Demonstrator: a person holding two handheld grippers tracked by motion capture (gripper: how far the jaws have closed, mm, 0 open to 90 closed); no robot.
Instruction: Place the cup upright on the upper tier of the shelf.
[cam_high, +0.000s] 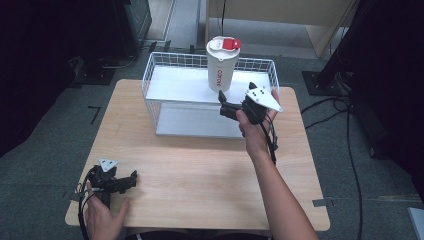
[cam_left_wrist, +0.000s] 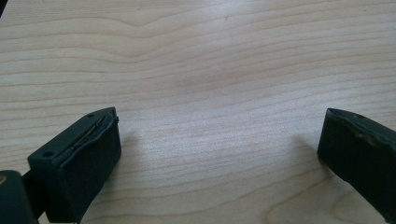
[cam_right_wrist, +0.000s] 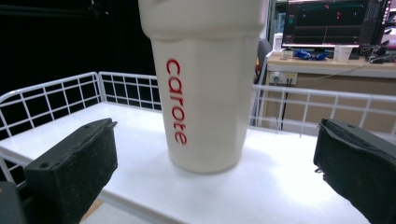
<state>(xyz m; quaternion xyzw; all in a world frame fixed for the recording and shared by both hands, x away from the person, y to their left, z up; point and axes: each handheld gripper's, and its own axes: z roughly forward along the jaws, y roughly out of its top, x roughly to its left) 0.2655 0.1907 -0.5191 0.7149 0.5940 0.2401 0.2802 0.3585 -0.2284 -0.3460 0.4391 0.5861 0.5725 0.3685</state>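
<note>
A tall white tumbler (cam_high: 221, 65) with red lettering and a red lid tab stands upright on the top shelf of a white wire rack (cam_high: 165, 82). My right gripper (cam_high: 223, 102) hovers open just in front of the tumbler, near its base. In the right gripper view the tumbler (cam_right_wrist: 203, 88) stands between and beyond the two spread jaws, apart from both. My left gripper (cam_high: 131, 179) lies low over the wooden table (cam_high: 200, 165) at the front left, open, with bare wood (cam_left_wrist: 219, 116) between its jaws.
The rack has a raised wire rim (cam_right_wrist: 51, 93) around its shelf and a lower grey shelf (cam_high: 195, 120) beneath. Behind the table are a desk (cam_right_wrist: 327, 65) with a monitor, dark equipment and cables (cam_high: 350, 130) on the floor.
</note>
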